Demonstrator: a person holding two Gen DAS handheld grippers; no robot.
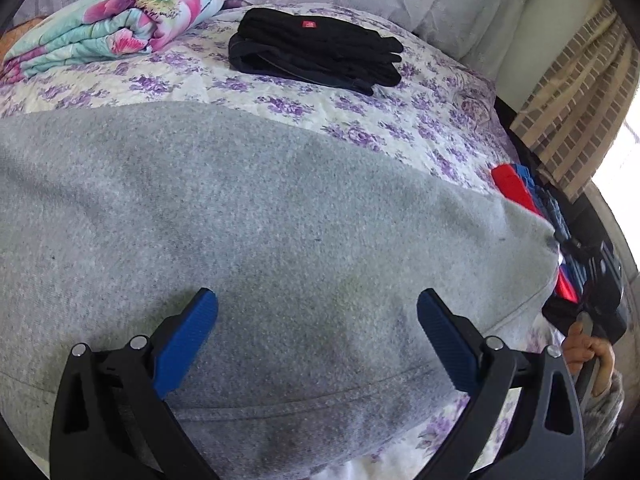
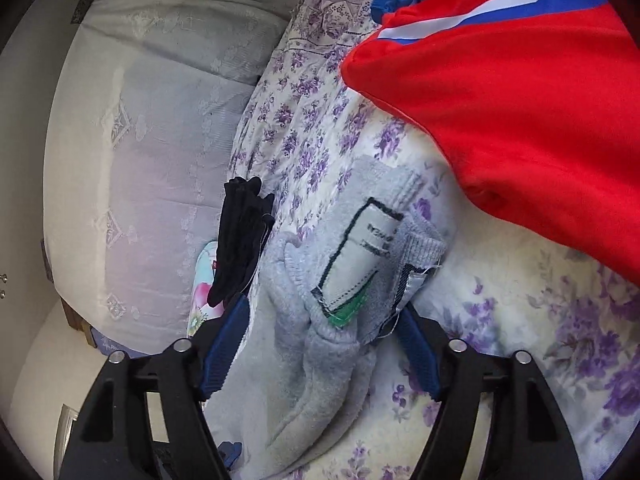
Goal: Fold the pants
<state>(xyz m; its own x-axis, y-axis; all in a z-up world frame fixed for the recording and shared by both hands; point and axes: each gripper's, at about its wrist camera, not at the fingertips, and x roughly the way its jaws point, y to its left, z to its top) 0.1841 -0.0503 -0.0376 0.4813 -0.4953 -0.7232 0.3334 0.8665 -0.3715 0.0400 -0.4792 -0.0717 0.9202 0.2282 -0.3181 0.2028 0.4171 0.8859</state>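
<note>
- We have the grey pants (image 1: 248,216) spread across the bed (image 1: 360,108), on its purple-flowered cover, filling most of the left wrist view.
- Our left gripper (image 1: 318,320) hovers over the broad grey cloth with its jaws wide apart and nothing between them.
- Our right gripper (image 2: 324,332) sits at the bunched waistband end, where the white label (image 2: 360,256) shows; the jaws stand partly open on either side of that bunch, and we cannot tell whether the pads press the cloth.
- Risk one, as we judge it: if the right jaws close on only the top layer of the bunch, the lower layer will stay behind and the fold will come out skewed.
- Risk two: the left gripper has no hold, so a pull from the right side alone could drag the whole garment across the cover instead of folding it.
- Risk three: the red garment (image 2: 520,100) lies just beside the waistband, so a wide sweep could catch or shift it.
- The black folded clothes (image 1: 316,50) and the flowered quilt (image 1: 116,20) lie well apart, farther up the bed, and seem safe from our moves.
</note>
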